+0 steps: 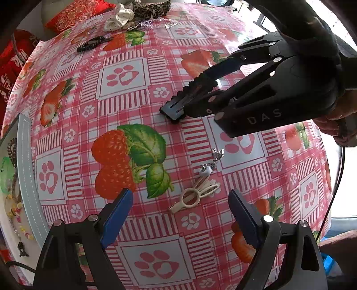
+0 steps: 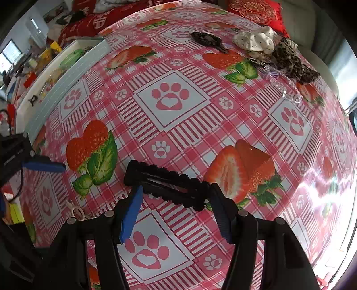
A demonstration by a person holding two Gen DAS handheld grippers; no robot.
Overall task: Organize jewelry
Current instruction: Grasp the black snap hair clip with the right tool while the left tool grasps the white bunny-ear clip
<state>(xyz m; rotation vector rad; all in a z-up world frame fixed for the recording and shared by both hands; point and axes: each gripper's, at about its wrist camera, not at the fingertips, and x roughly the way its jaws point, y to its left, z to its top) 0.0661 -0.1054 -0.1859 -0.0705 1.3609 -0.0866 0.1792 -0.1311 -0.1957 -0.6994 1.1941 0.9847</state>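
Observation:
A black scalloped hair clip (image 2: pixel 166 184) lies crosswise between the blue pads of my right gripper (image 2: pixel 176 196), which is shut on its two ends; in the left wrist view the clip (image 1: pixel 191 96) sits in that gripper (image 1: pixel 176 111) with its tip at the tablecloth. My left gripper (image 1: pixel 180 204) is open and empty, low over a cream hair clip (image 1: pixel 196 196) and a small silver earring piece (image 1: pixel 212 162). The white jewelry tray (image 1: pixel 26 169) at the left edge holds bracelets and beads; it also shows in the right wrist view (image 2: pixel 64 73).
At the far end lie a dark beaded bracelet (image 1: pixel 93 43), a white dotted scrunchie (image 2: pixel 256 41), a leopard scrunchie (image 2: pixel 292 62) and a clear bead chain (image 2: pixel 287 89). Red cushions (image 1: pixel 73 13) border the table. A black cable (image 1: pixel 334 191) hangs at the right.

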